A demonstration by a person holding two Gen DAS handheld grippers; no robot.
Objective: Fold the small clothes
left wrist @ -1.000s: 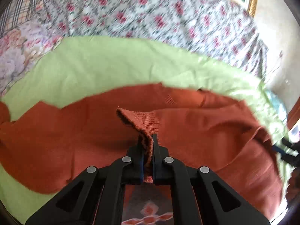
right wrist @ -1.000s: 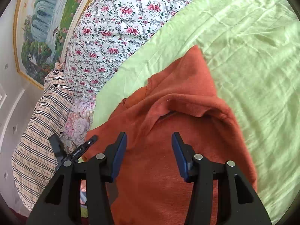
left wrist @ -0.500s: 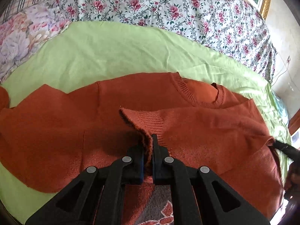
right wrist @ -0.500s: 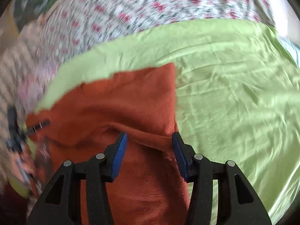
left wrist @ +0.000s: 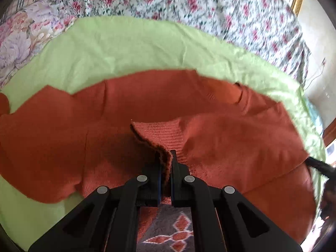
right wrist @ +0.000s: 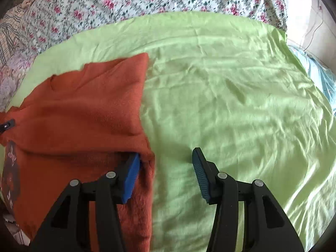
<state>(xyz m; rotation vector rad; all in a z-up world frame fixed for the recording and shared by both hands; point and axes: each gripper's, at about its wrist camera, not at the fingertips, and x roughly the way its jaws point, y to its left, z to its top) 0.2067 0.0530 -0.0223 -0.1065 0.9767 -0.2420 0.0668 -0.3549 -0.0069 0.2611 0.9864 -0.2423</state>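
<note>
A rust-orange knit sweater [left wrist: 220, 138] lies spread on a light green sheet [left wrist: 126, 52]. My left gripper [left wrist: 165, 157] is shut on the ribbed cuff [left wrist: 159, 134] of its sleeve, which is folded across the sweater's body. In the right wrist view the sweater [right wrist: 84, 115] fills the left side. My right gripper [right wrist: 166, 163] is open and empty at the sweater's right edge, its left pad [right wrist: 131, 178] over the fabric and its right pad [right wrist: 200, 178] over the bare sheet [right wrist: 231, 94].
A floral bedspread [left wrist: 189, 4] covers the far side of the bed, with a flowered pillow [left wrist: 21, 37] at the far left. A grey patterned patch [left wrist: 168, 231] on the sweater shows below the left gripper. The other gripper's tip [left wrist: 319, 164] shows at the right edge.
My right gripper has swung right, from over the sweater's middle to its right edge. My left gripper keeps hold of the cuff and has shifted slightly over the sweater.
</note>
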